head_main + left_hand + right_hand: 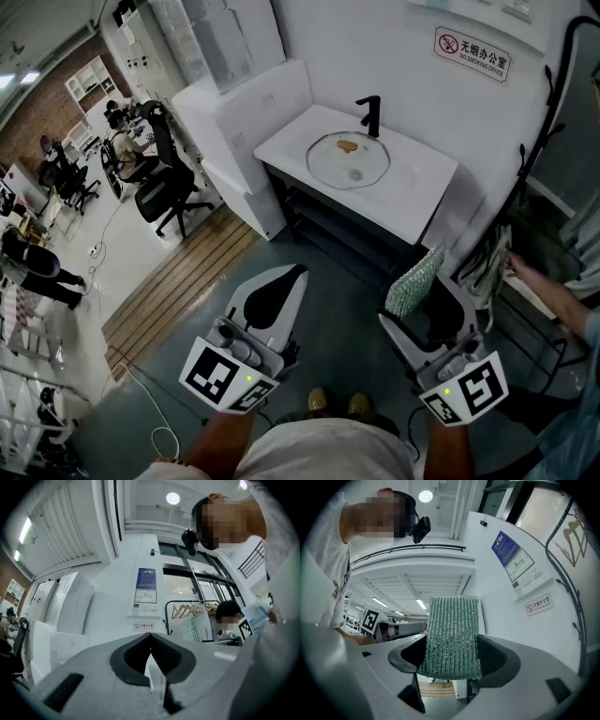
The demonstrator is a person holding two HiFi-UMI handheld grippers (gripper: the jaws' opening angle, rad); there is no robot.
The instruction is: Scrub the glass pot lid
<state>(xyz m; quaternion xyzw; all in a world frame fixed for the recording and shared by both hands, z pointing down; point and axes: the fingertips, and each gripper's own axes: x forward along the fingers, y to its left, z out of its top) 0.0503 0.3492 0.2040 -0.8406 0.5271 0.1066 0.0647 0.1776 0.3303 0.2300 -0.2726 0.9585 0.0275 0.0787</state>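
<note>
**Head view:** the person stands back from the white sink unit (424,184), with both tools held low by the waist. The glass pot lid (349,165) lies flat in the basin under the black faucet (369,114). A brownish blob sits near its centre; knob or grime, can't tell. The lid is well apart from both tools. The left gripper (296,274) points toward the sink. The right gripper (429,298) carries a green scrub pad (415,279) sticking up out of its jaws. Another person's hand (521,268) shows at the right edge, by a hanging cloth (487,267).

**Left gripper view:** jaws pressed together at the tips, nothing btwn them. Ahead are only a wall and a posted notice (146,591); no lid in sight.

**Right gripper view:** jaws pinch the scrub pad at its lower part. It stands approx. upright, most of it free above the pads.

**Step in hand, prob.:** closing in on the sink. To do it well:
- Step in close and lay the pad's broad face flat on the glass, not its edge.
- The lid could slide or spin in the smooth basin, so the left gripper should steady its rim first, and it would have to spread its jaws to do that.
- Use moderate pressure, since it's glass.
</note>
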